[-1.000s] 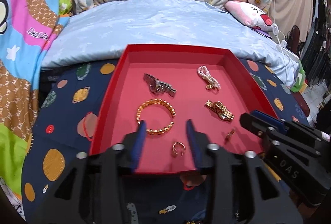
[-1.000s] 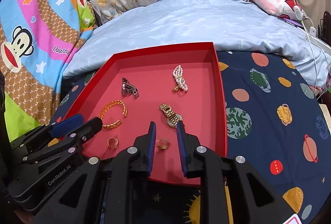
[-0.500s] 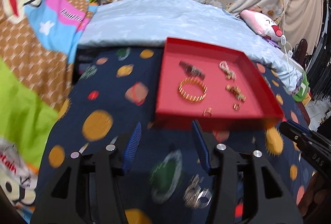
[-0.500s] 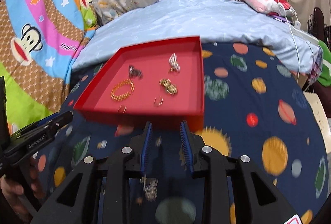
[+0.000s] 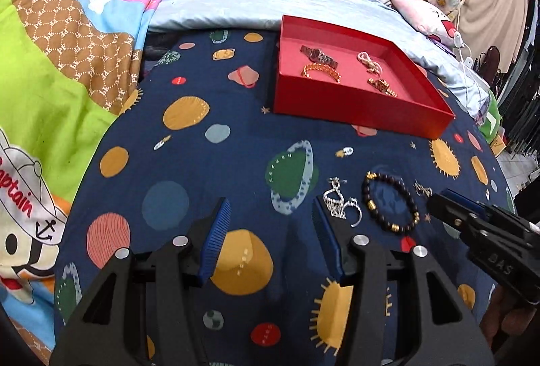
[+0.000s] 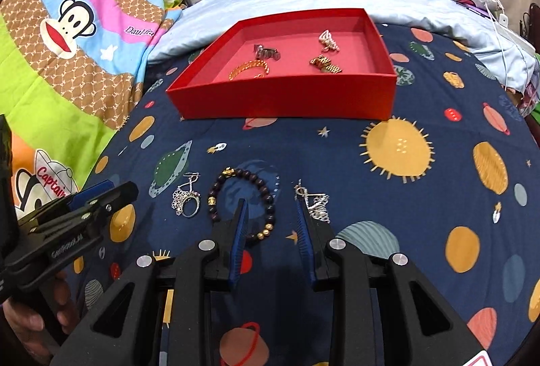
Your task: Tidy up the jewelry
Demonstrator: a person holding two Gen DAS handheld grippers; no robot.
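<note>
Three loose pieces, including a dark beaded bracelet (image 6: 243,202), lie near the bed's front edge; I withdrew both empty, wide tongs (image 5: 270,231) (image 6: 271,232) from the red cardboard tray (image 6: 287,96), ready to collect them.

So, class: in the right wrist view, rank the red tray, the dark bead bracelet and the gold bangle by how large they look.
1. Red tray, by far the largest.
2. Dark bead bracelet.
3. Gold bangle.
The bracelet lies nearer the camera than the bangle, so their true sizes may be closer than they look.
</note>
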